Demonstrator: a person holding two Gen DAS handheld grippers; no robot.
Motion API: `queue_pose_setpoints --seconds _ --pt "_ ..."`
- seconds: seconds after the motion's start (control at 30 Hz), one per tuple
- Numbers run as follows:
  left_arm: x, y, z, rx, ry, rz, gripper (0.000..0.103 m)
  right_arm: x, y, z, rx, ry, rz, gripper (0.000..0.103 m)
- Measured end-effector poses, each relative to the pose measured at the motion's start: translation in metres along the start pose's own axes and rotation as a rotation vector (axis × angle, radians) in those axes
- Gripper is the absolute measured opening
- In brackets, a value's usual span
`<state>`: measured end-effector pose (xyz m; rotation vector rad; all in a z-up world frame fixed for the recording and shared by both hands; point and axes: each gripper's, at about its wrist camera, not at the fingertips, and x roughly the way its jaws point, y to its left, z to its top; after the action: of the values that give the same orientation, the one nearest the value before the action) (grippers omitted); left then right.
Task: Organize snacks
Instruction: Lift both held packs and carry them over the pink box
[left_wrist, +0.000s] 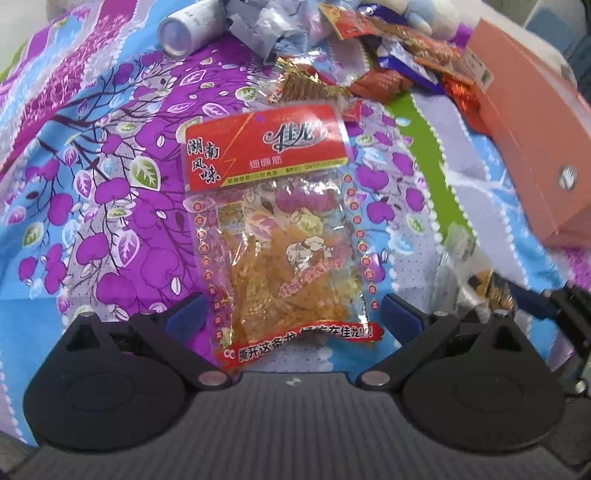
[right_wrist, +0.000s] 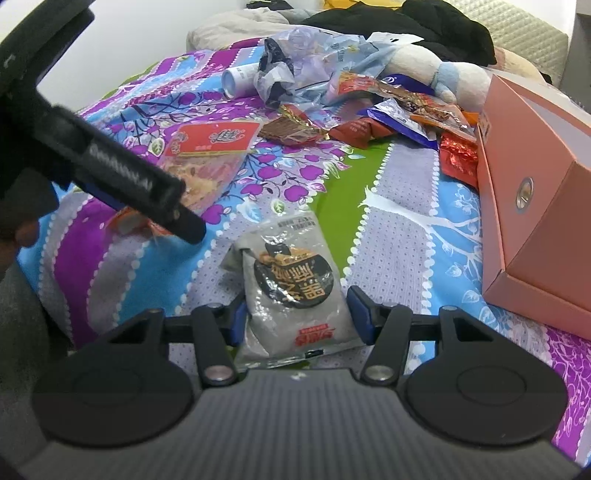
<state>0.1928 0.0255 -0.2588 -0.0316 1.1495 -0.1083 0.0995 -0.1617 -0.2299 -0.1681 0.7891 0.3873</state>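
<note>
My left gripper (left_wrist: 291, 314) gapes around the clear red-labelled snack packet (left_wrist: 280, 229); my right gripper (right_wrist: 297, 317) straddles the grey foil pouch (right_wrist: 291, 284) (contact unclear). Upper-right pile (right_wrist: 388, 107) unsorted.

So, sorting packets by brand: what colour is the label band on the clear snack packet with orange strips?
Red, with white lettering; clearest in the left wrist view.

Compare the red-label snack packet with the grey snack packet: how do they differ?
The red-label packet is see-through below its label, showing orange strips; the grey packet is opaque. The red-label packet is longer and lies flat; the grey one looks puffed. Both lie on the bedsheet, each between gripper fingers.
</note>
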Motion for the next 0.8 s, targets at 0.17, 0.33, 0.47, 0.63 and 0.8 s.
queue_pose_setpoints --seconds 0.17,0.33,0.47,0.63,0.8 --pt "-0.004 0.002 0.0 -0.011 -0.011 0.025 0.085 -0.001 -0.002 0.003 0.041 0.003 -0.009 0.053" --pt "-0.012 0.01 -0.001 -0.03 -0.027 0.023 0.07 -0.003 -0.005 0.006 0.083 0.007 -0.013 0.05" --pt "-0.019 0.013 0.0 -0.053 -0.034 -0.001 0.066 -0.004 -0.005 0.009 0.097 0.014 -0.032 0.05" --pt "-0.034 0.008 0.002 -0.053 -0.065 -0.022 0.064 -0.011 -0.008 0.014 0.127 0.006 -0.053 0.05" --pt "-0.054 0.002 0.011 -0.056 -0.106 -0.046 0.064 -0.022 -0.011 0.024 0.155 -0.012 -0.07 0.05"
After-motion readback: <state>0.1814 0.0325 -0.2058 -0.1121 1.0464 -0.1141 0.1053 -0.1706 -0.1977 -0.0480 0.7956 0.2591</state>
